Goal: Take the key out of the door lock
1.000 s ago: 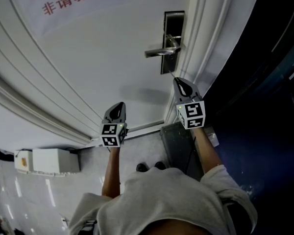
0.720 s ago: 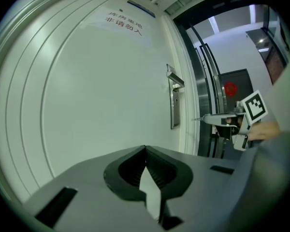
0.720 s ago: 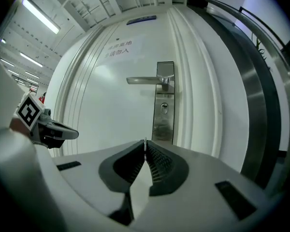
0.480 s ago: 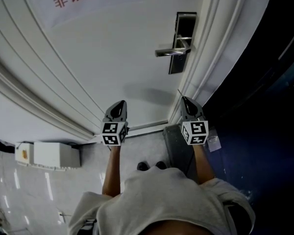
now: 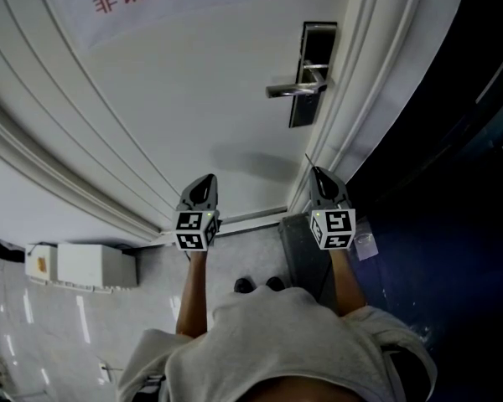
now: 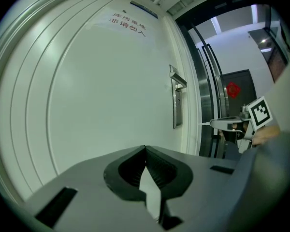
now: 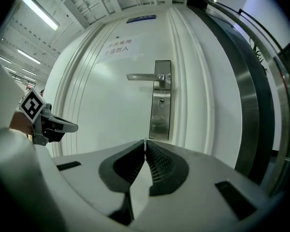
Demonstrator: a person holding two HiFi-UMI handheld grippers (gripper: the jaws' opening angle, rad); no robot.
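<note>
Below the lock plate (image 5: 312, 72) and clear of it, right gripper (image 5: 313, 169) level, jaws pressed together on the key (image 5: 307, 159). Shows only as a thin sliver poking from the tips toward the door (image 5: 193, 99), well short of the keyhole (image 7: 160, 101) under the lever handle (image 5: 289, 89). Down and left of the lock plate, farther from it, left gripper (image 5: 207, 177), jaws closed tip to tip. Holds nothing, touches nothing, faces bare door panel left of the lock plate.
</note>
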